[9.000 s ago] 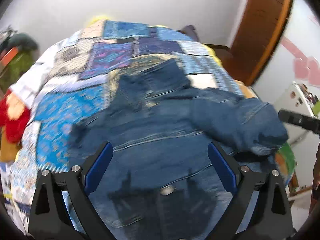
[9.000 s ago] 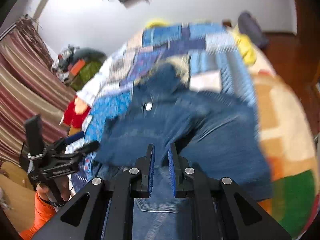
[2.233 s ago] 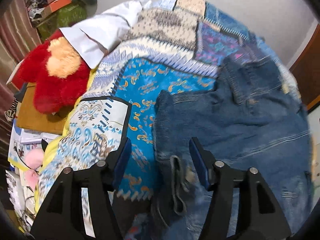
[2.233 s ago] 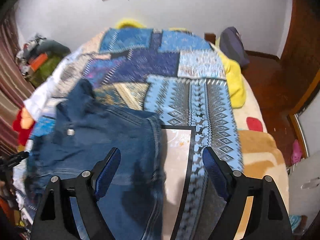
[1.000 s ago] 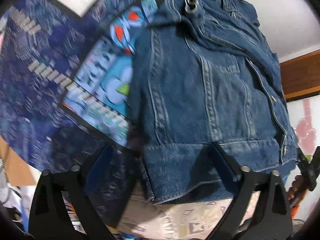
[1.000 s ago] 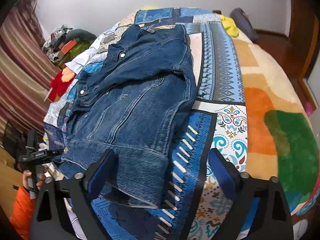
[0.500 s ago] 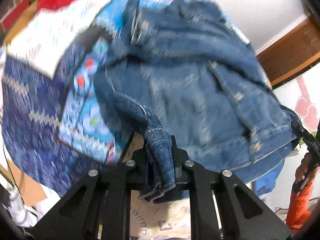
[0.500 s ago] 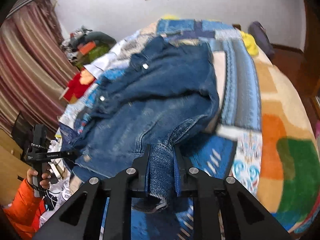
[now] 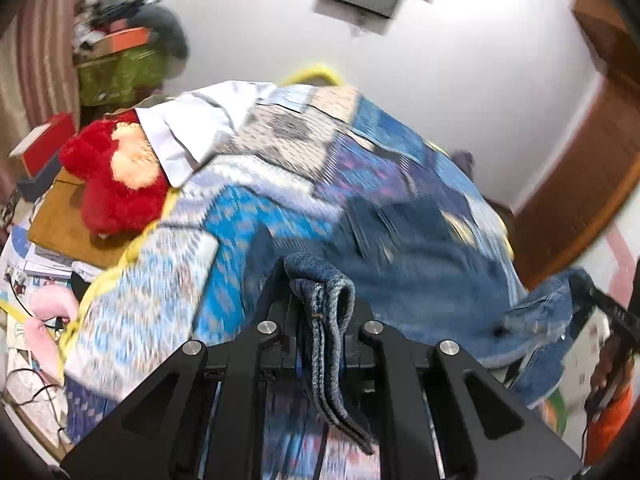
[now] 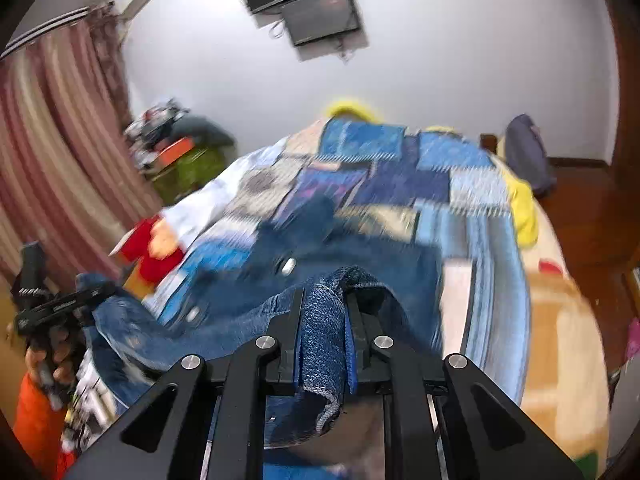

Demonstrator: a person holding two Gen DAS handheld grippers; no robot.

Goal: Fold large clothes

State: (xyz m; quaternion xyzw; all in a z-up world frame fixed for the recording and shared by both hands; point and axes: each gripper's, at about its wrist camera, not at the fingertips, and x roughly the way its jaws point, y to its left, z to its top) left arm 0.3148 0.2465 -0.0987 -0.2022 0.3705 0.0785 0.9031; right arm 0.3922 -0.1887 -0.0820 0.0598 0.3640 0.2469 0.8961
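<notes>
A blue denim jacket (image 9: 424,264) lies on the patchwork bedspread (image 9: 280,148), with its near hem lifted off the bed. My left gripper (image 9: 320,300) is shut on the jacket's left hem corner, which hangs folded between the jaws. My right gripper (image 10: 324,312) is shut on the right hem corner of the jacket (image 10: 360,256). Each gripper shows in the other's view, the left gripper (image 10: 64,304) at the left edge and the right gripper (image 9: 600,300) at the right edge, with denim stretched between them. Both views are motion-blurred.
A red plush toy (image 9: 112,184) and a white pillow (image 9: 200,124) lie at the bed's left edge. A yellow blanket (image 10: 520,208) and a dark bag (image 10: 524,152) sit at the far right. Cluttered boxes (image 9: 116,60), a striped curtain (image 10: 52,152) and a wall screen (image 10: 316,0) surround the bed.
Both grippers, shut on the hem corners, have lifted and swung forward toward the head of the bed, carrying the jacket's hem up. A second ago both were open over the hem.
</notes>
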